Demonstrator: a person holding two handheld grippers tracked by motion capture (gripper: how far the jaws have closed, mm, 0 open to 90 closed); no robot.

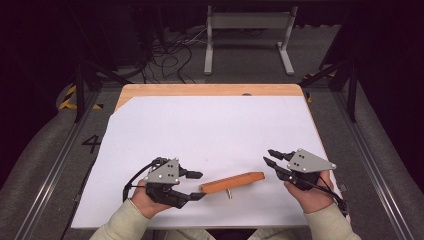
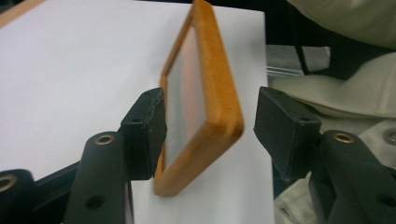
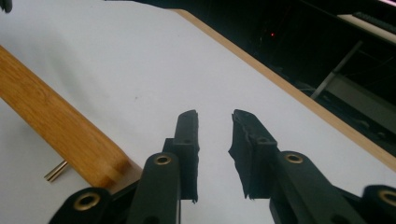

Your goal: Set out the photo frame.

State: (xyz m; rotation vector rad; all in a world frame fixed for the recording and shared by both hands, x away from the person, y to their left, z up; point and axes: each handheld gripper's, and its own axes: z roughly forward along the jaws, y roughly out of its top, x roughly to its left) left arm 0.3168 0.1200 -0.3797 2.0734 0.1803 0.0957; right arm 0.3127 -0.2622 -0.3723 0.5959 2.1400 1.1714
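A: Where's the wooden frame point(image 1: 233, 182)?
B: Standing on its edge on the white sheet point(image 1: 210, 125), near the tabletop's near edge, between both hands.
A: And the left gripper point(image 1: 196, 185)?
B: Its jaws straddle the frame's end, spread wide; one pad is beside the glass, the other clearly apart.
A: The right gripper point(image 1: 268, 156)?
B: Empty, jaws narrowly parted, just beside the frame's other end.

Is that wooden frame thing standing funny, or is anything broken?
Nothing looks broken. The wooden frame stands on its edge, a bit tilted, not flat on the white sheet. Its end sits between the open jaws of the left gripper. A small brass pin lies beside it.
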